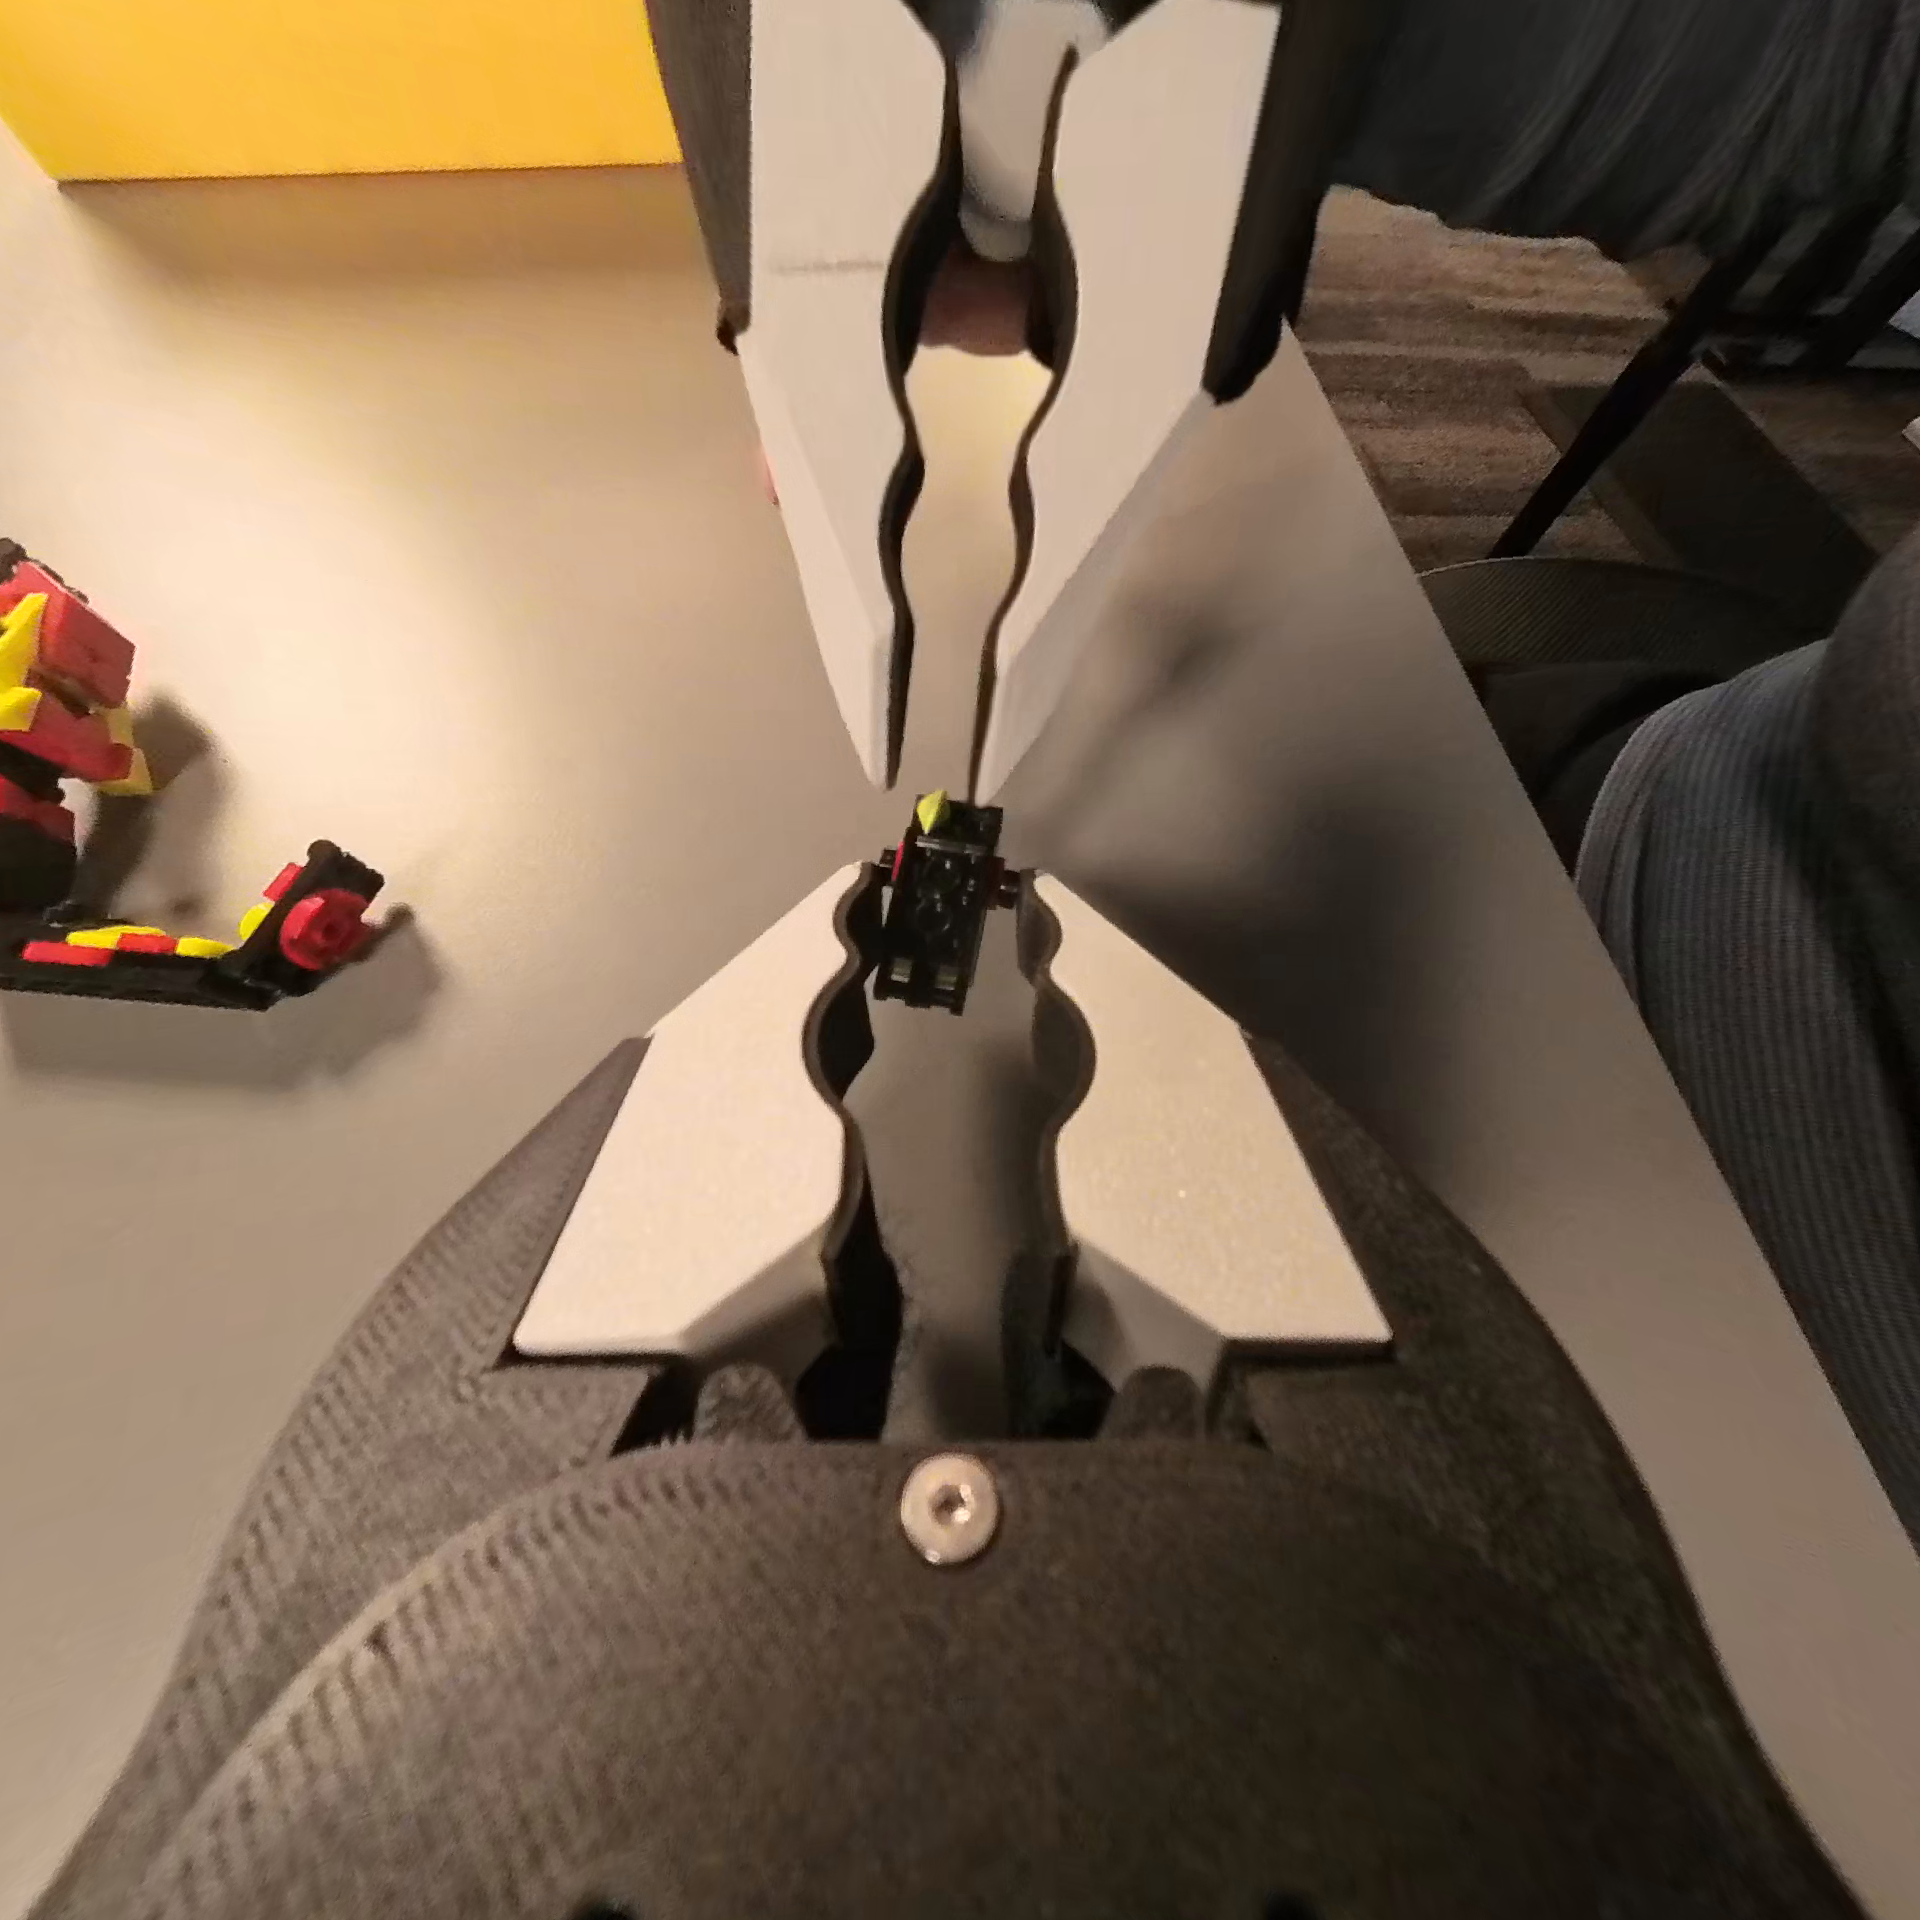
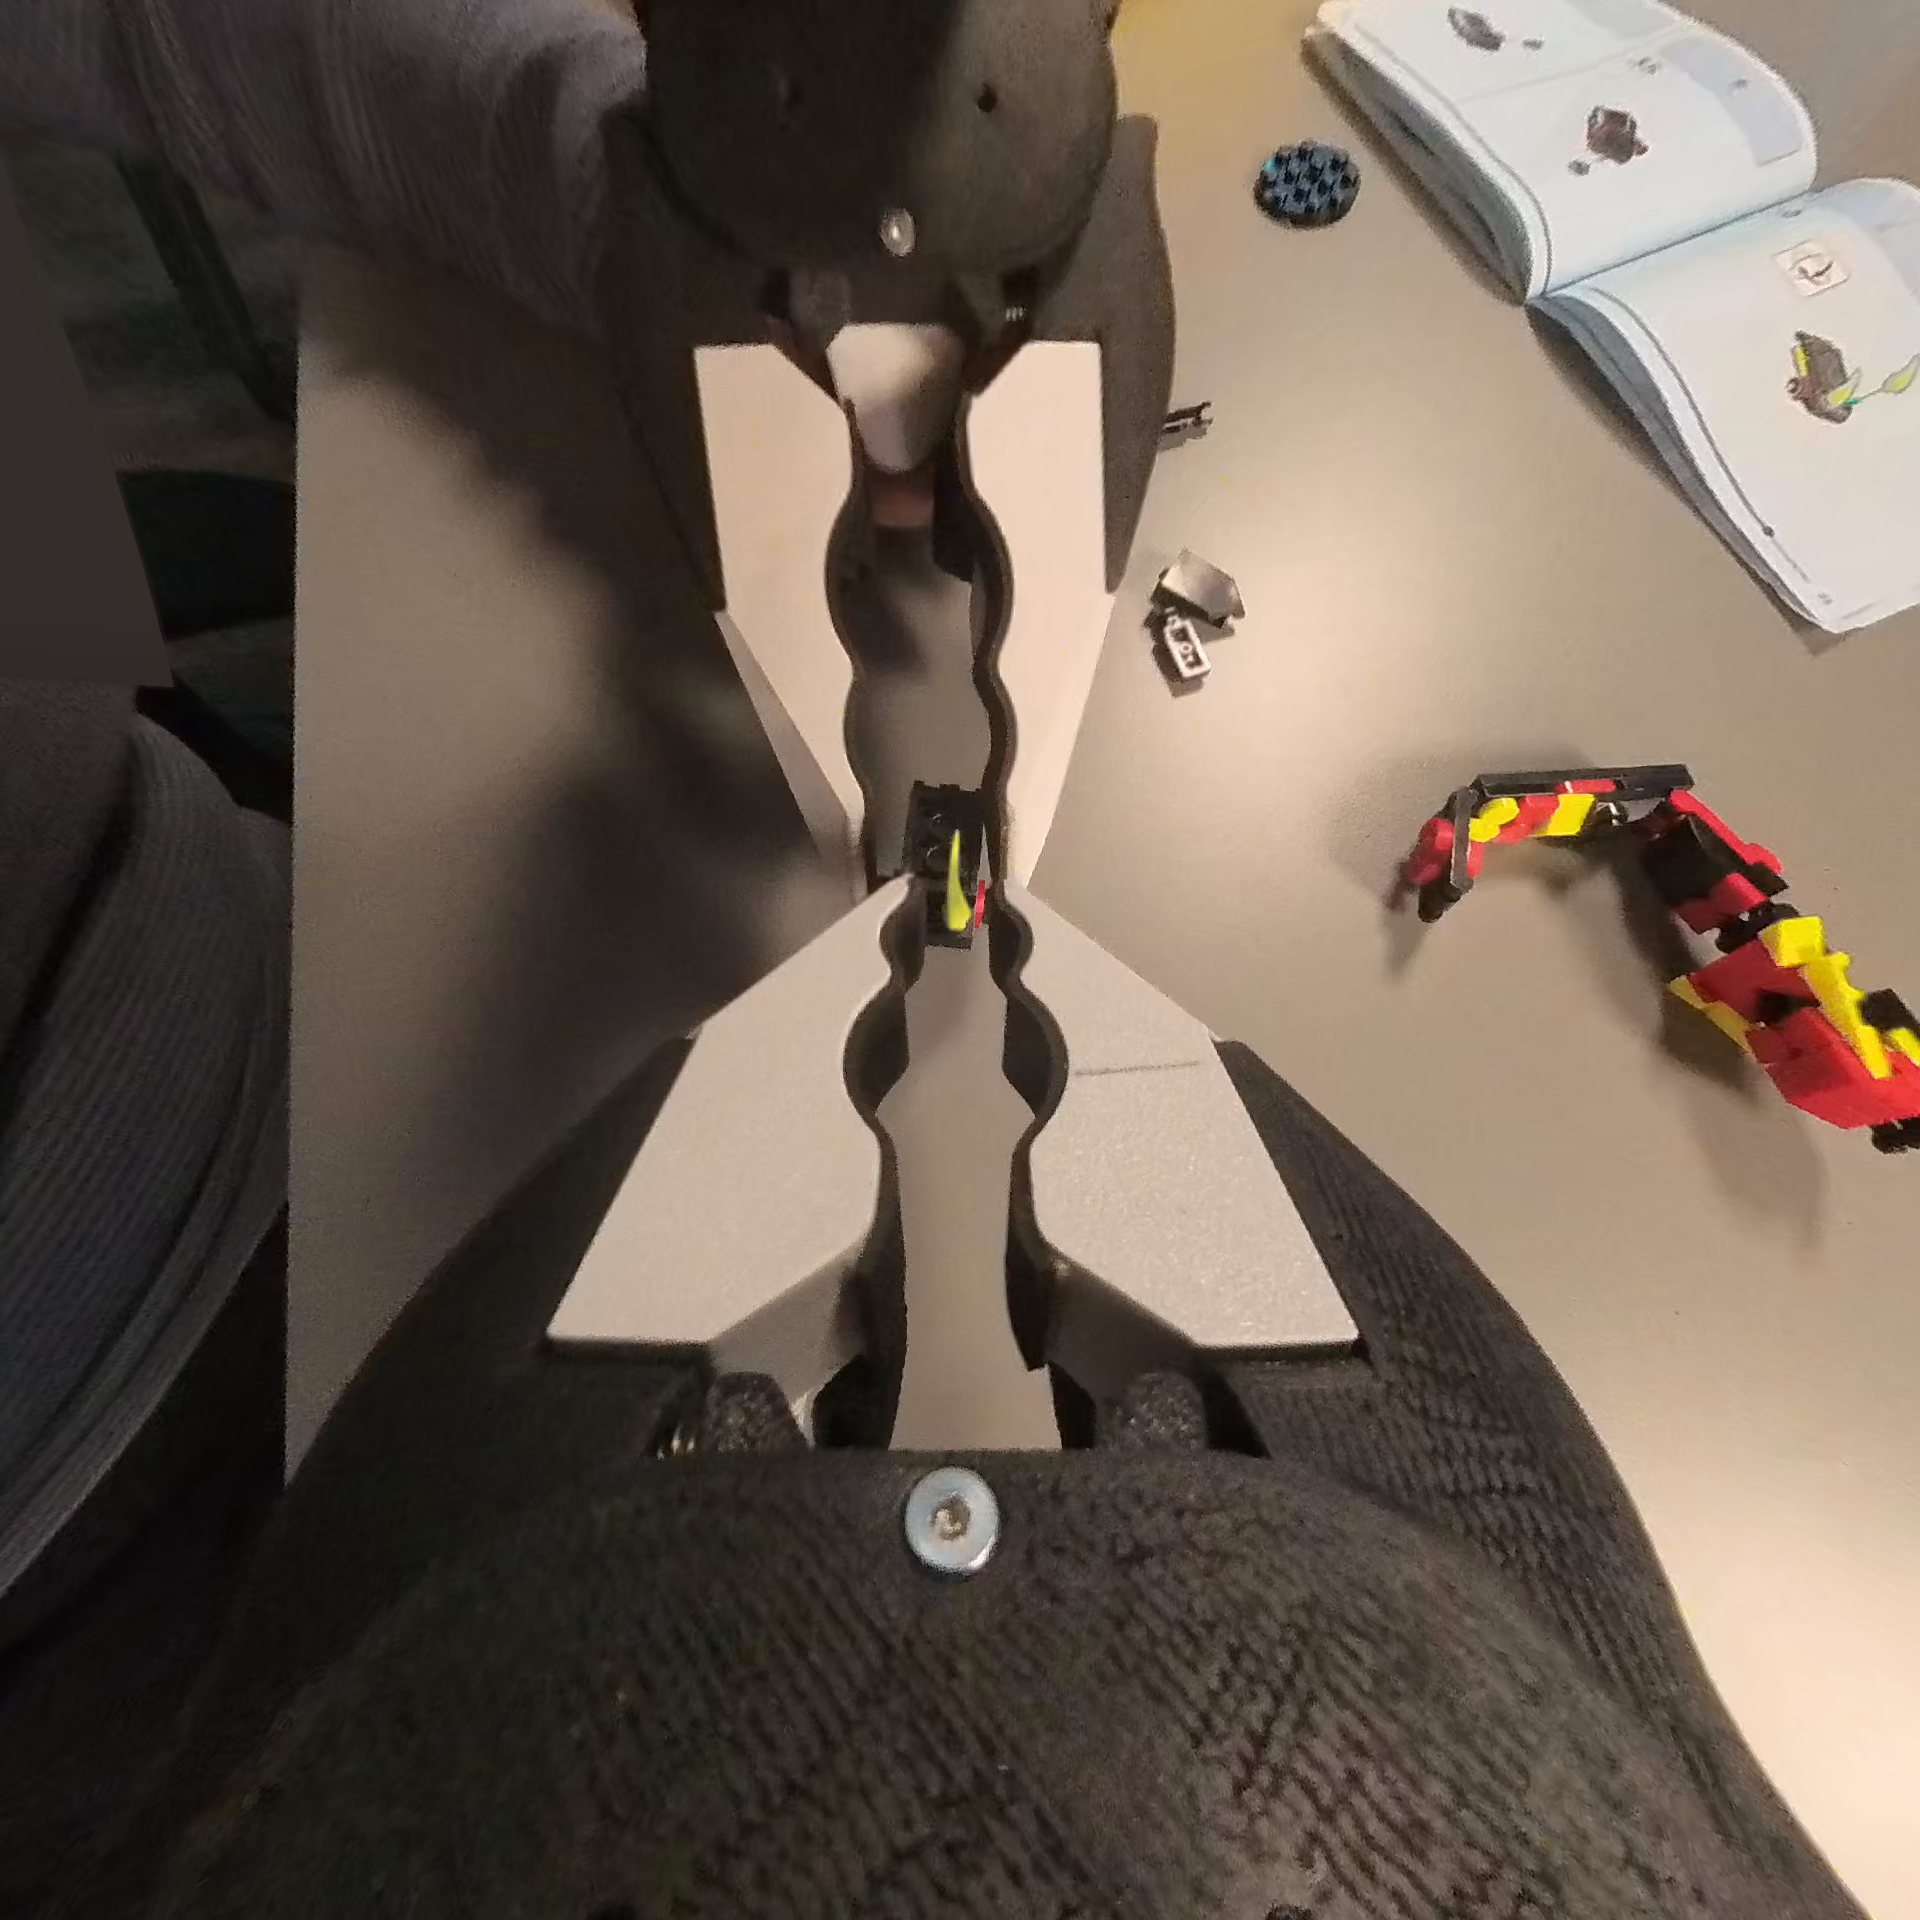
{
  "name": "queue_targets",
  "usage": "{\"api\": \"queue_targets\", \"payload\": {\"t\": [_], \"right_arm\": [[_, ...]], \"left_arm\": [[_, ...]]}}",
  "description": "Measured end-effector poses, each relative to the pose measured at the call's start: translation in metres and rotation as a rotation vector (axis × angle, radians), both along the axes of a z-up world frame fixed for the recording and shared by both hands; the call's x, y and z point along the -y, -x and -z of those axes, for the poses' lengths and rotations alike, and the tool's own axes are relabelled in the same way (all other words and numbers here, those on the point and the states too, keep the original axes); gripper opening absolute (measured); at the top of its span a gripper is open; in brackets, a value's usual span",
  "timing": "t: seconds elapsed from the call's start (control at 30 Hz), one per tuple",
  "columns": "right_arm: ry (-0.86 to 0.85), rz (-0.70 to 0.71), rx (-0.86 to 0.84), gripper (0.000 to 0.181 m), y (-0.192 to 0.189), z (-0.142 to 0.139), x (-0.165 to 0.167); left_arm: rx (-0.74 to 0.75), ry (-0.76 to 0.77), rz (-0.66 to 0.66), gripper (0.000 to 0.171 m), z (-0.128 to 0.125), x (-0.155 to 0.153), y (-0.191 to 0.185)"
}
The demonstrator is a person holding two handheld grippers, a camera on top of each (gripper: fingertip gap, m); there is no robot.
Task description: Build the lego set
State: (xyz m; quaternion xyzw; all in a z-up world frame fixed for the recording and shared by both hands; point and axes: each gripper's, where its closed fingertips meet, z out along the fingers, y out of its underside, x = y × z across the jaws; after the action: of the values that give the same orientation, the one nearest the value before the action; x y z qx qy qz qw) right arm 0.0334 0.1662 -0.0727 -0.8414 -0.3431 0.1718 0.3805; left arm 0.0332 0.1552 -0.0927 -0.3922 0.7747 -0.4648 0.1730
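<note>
A small black lego assembly [image 1: 935, 914] with a yellow-green claw [image 1: 932, 808] hangs above the table between both grippers. My left gripper [image 1: 951, 883] is shut on it at the fingertips, by its sides with small red pins. My right gripper [image 1: 935, 790] comes from the opposite side, tip to tip. In the right wrist view my right gripper [image 2: 953, 899] is closed narrowly on the claw [image 2: 954, 883] end of the assembly [image 2: 935, 831]. The left gripper [image 2: 940, 862] faces it from above.
A red, black and yellow lego model [image 2: 1662, 914] lies on the table [image 2: 1351, 1039], also in the left wrist view [image 1: 208, 935]. An open instruction booklet [image 2: 1662, 260], a round dark piece [image 2: 1306, 182] and grey loose pieces [image 2: 1195, 613] lie behind. A yellow box [image 1: 312, 83] stands at the back. The table edge [image 1: 1455, 665] borders a person's leg [image 1: 1766, 935]. The grippers are tip to tip, or close to it. Left tips and right tips are each some 25 cm from the round dark piece [image 2: 1306, 182].
</note>
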Motion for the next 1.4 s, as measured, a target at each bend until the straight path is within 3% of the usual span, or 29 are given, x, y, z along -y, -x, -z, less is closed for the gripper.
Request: {"api": "queue_targets", "payload": {"t": [0.2, 0.73, 1.13, 1.4], "right_arm": [[-0.015, 0.008, 0.011, 0.000, 0.000, 0.002, -0.002], [-0.046, 0.006, -0.239, 0.000, 0.004, -0.013, -0.002], [-0.297, -0.056, -0.077, 0.000, 0.004, -0.019, -0.005], [-0.277, -0.076, -0.121, 0.000, 0.007, -0.017, -0.001]], "left_arm": [[0.004, -0.002, -0.001, 0.024, 0.000, 0.000, 0.000], [0.043, 0.110, 0.027, 0.024, -0.016, 0.001, 0.002], [0.034, 0.191, 0.034, 0.024, -0.022, -0.001, 0.003], [0.021, 0.184, 0.056, 0.024, -0.020, 0.002, 0.006]]}}
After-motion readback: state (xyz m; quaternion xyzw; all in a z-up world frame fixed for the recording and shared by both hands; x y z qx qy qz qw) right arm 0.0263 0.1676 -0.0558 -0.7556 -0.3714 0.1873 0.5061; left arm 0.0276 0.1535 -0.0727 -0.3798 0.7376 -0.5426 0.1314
